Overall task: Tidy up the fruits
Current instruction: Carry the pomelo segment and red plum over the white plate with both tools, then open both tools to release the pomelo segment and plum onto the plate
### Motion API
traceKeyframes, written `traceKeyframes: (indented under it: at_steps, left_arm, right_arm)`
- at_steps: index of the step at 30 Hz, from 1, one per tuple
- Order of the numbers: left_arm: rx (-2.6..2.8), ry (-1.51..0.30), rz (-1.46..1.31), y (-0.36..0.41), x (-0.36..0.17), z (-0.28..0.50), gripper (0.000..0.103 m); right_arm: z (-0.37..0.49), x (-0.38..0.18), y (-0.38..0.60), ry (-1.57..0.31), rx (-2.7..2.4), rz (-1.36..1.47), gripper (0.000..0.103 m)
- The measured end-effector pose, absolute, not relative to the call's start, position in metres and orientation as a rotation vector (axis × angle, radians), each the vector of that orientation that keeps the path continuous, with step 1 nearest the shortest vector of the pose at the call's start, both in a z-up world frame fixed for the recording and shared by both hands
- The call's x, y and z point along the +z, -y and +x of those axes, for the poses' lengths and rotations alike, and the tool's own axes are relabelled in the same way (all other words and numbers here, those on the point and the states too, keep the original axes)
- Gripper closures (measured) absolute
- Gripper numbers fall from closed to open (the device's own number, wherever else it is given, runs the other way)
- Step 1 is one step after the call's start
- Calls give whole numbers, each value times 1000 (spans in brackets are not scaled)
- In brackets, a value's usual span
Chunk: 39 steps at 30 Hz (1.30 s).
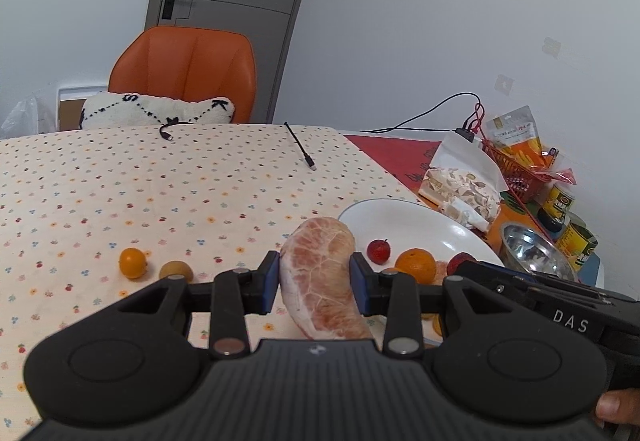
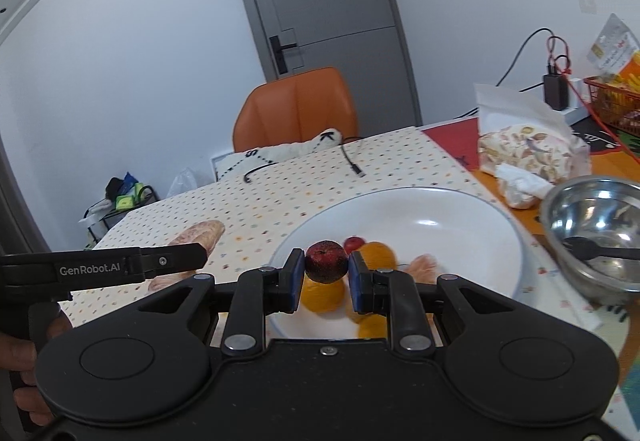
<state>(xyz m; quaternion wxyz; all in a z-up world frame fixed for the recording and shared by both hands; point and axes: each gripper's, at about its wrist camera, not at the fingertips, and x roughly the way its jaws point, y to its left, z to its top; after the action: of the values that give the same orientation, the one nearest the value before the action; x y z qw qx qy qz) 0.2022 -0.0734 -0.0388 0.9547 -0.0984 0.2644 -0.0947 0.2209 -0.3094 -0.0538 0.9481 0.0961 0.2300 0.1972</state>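
Left tongs (image 1: 314, 283) pinch a soft pomelo wedge (image 1: 320, 281) mid-body; right tongs (image 2: 323, 281) pinch a firm red fruit (image 2: 326, 261) above the plate (image 2: 460, 225).

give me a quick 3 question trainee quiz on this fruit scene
1. True or false: the left gripper has its jaws shut on a peeled pink pomelo segment.
2. What does the right gripper hold?
A. dark red round fruit
B. banana
C. spoon
3. Fill in: the right gripper is above the white round ____.

Key: 1 true; 2 A; 3 plate.
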Motion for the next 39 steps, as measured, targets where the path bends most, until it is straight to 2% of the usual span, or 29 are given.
traceKeyframes:
  at_steps: [28,30,32,39]
  left_arm:
    - [-255,-557,-179,111,-45,249,67]
    - [-259,-559,-174,113,-46,254,67]
    - [-259,-562,-170,114,-47,258,67]
    - [-264,-562,-157,119,-48,269,67]
  right_arm:
    - [229,-66,362,-502,242,217,81]
    - [230,-68,363,-510,237,220,80]
    - [229,-69,362,-511,229,222,74]
    - [227,-71,368,-515,221,236,73]
